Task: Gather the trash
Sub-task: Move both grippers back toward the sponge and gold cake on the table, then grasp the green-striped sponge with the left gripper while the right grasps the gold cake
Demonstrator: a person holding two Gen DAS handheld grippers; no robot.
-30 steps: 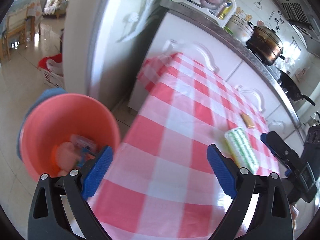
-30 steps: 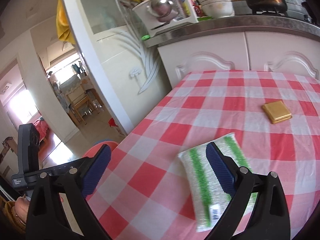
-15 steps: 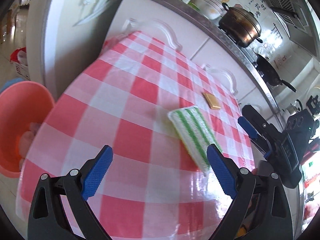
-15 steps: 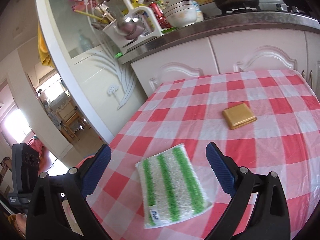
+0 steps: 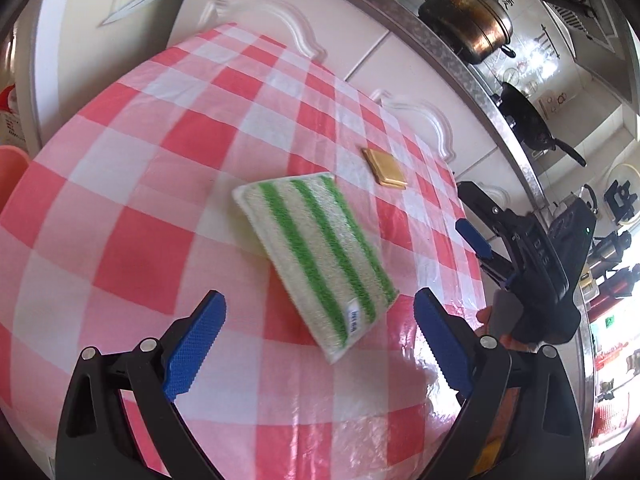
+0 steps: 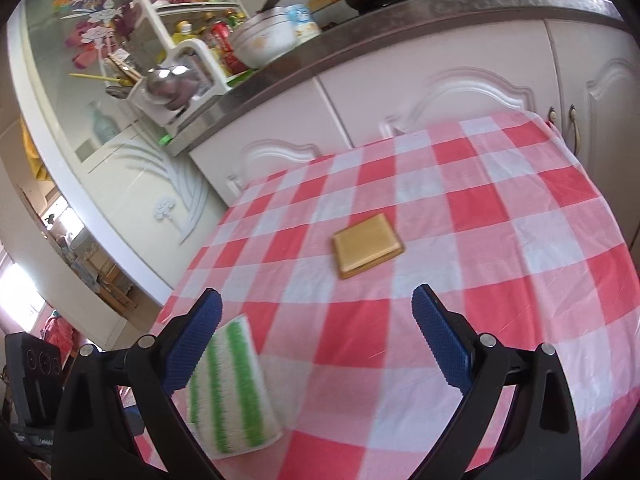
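Note:
A green-and-white striped sponge cloth point(image 5: 316, 252) lies flat on the red-checked tablecloth point(image 5: 132, 248); it shows at the lower left in the right wrist view point(image 6: 228, 392). Beyond it rests a small flat golden square point(image 5: 385, 168), central in the right wrist view point(image 6: 366, 246). My left gripper point(image 5: 320, 344) hovers open just short of the sponge cloth's near end, nothing between its fingers. My right gripper point(image 6: 316, 340) is open above the table, short of the golden square, and appears at the right of the left wrist view point(image 5: 476, 236). A sliver of the pink bucket point(image 5: 10, 168) shows at the left edge.
White kitchen cabinets point(image 6: 440, 92) run along the table's far side under a steel counter point(image 6: 360, 36) carrying a pot point(image 5: 468, 24), a pan point(image 5: 528, 120), bowls and a dish rack point(image 6: 172, 84). A white partition point(image 6: 80, 168) stands left of the table.
My left gripper swung right from the pink bucket onto the table and closed in on the sponge cloth. My right gripper shifted right from the sponge cloth toward the golden square.

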